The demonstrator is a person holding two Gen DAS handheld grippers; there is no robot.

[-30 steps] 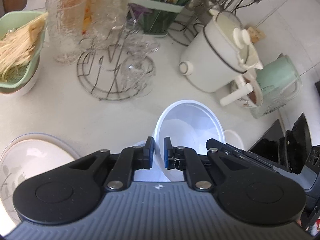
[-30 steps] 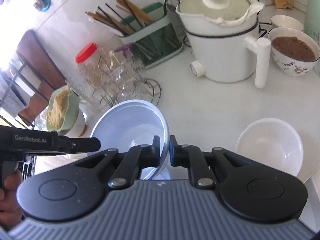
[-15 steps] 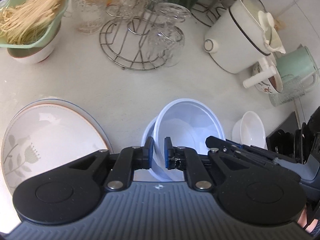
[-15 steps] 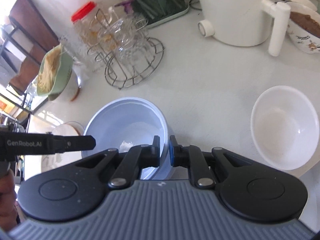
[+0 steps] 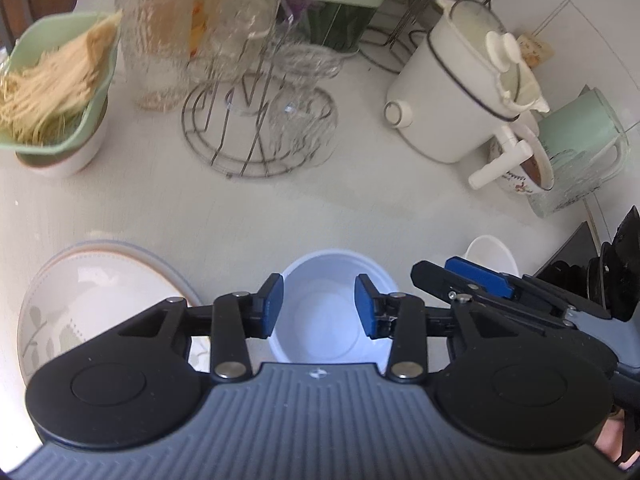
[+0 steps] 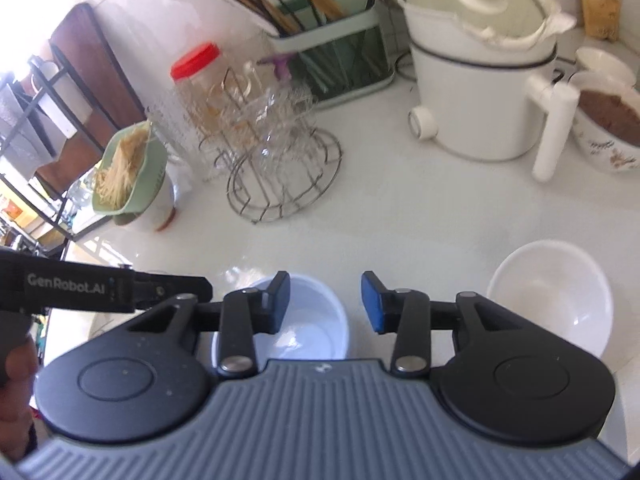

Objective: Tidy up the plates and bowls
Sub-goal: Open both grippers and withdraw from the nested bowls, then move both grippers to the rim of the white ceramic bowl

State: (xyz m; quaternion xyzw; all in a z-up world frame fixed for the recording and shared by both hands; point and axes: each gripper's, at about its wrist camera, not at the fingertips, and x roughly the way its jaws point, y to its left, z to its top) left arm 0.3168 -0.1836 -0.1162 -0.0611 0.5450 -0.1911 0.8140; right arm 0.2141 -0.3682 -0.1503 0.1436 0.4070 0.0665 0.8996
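A pale blue bowl (image 5: 328,320) sits upright on the white counter, seen below my left gripper (image 5: 319,307), whose jaws are opening and whose pads no longer touch the rim. In the right wrist view the same blue bowl (image 6: 316,328) lies under my right gripper (image 6: 326,305), also opening, with nothing pressed between its pads. A floral plate (image 5: 92,304) rests to the bowl's left. A small white bowl (image 6: 552,300) stands to the right, and it shows as the white bowl (image 5: 490,254) past the right gripper's blue pad in the left wrist view.
Behind stand a wire rack with glasses (image 5: 260,128), a white pot with lid (image 6: 476,80), a green colander of noodles (image 5: 52,92), a chopstick holder (image 6: 332,60), a red-lidded jar (image 6: 200,76), a bowl of brown food (image 6: 608,128) and a green kettle (image 5: 580,148).
Both grippers have let go of the blue bowl's rim and their jaws have spread apart. The bowl now rests flat on the counter instead of being held tilted.
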